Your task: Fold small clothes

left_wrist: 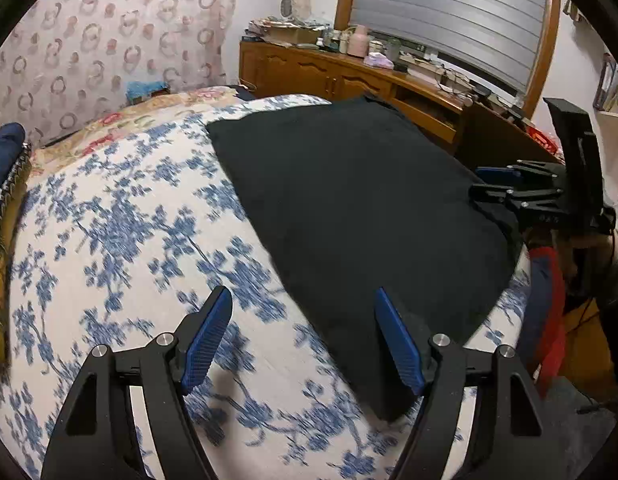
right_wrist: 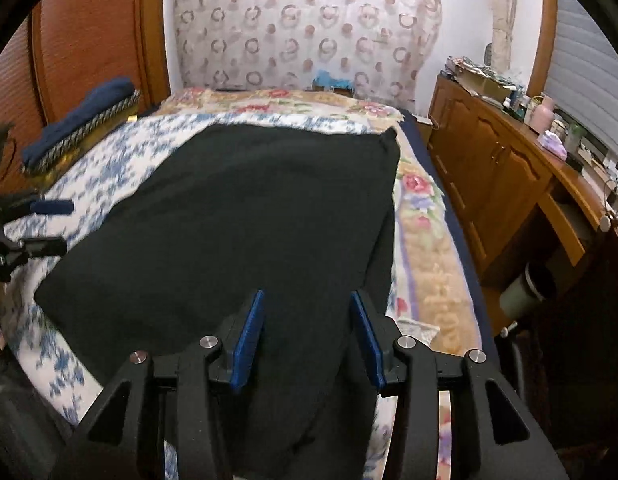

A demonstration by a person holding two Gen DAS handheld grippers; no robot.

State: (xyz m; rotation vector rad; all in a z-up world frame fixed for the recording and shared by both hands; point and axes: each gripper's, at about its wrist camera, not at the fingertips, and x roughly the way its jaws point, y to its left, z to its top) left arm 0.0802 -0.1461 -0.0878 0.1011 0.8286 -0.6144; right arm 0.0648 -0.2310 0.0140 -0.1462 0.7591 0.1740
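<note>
Gripper jaws stand apart on both hands above a bed (left_wrist: 109,208) covered with a white quilt printed with blue flowers, where a flat black garment (left_wrist: 349,208) lies spread across the right half. Left gripper (left_wrist: 305,340), blue-padded, hangs wide open and empty over the garment's near left edge, while the right gripper (right_wrist: 309,336) is partly open with black cloth between its pads, unpinched.

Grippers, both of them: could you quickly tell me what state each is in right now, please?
Left gripper: open, holding nothing.
Right gripper: open above the black garment, gripping nothing.
</note>
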